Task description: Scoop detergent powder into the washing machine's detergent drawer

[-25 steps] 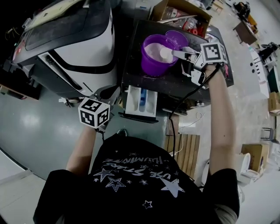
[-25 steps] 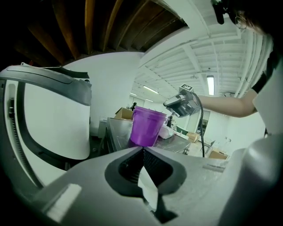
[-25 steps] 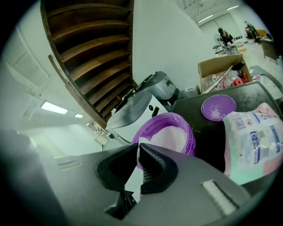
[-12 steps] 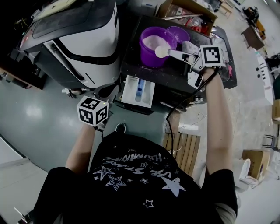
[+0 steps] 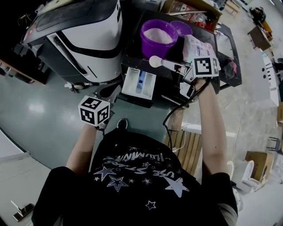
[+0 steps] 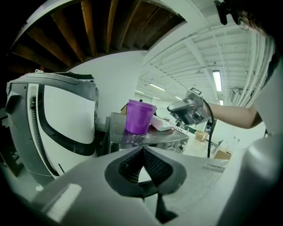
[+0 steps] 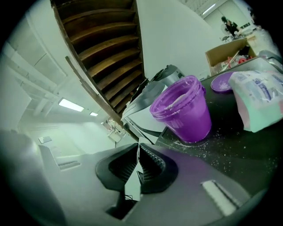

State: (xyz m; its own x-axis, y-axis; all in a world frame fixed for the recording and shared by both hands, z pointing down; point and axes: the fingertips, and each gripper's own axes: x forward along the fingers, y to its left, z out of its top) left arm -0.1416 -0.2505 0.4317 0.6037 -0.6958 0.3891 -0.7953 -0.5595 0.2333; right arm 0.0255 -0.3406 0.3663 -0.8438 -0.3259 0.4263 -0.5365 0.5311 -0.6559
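A purple tub (image 5: 158,37) of white powder stands on the dark top of the washing machine (image 5: 177,75). The tub also shows in the right gripper view (image 7: 183,110) and the left gripper view (image 6: 140,117). My right gripper (image 5: 182,68) is shut on the handle of a white scoop (image 5: 154,61) heaped with powder. The scoop hangs in front of the tub, above and a little right of the open white detergent drawer (image 5: 131,84). My left gripper (image 6: 142,153) is shut and empty, low in front of the machine; its marker cube (image 5: 94,111) shows in the head view.
A white detergent bag (image 5: 197,46) lies right of the tub, and the purple lid (image 5: 181,27) lies behind it. A white and black appliance (image 5: 84,39) stands to the left. Spilled powder (image 7: 212,148) dusts the top. A cardboard box (image 5: 190,9) sits behind.
My right gripper has lifted the filled scoop out of the purple tub and carried it forward toward the open drawer. The left gripper has barely moved.
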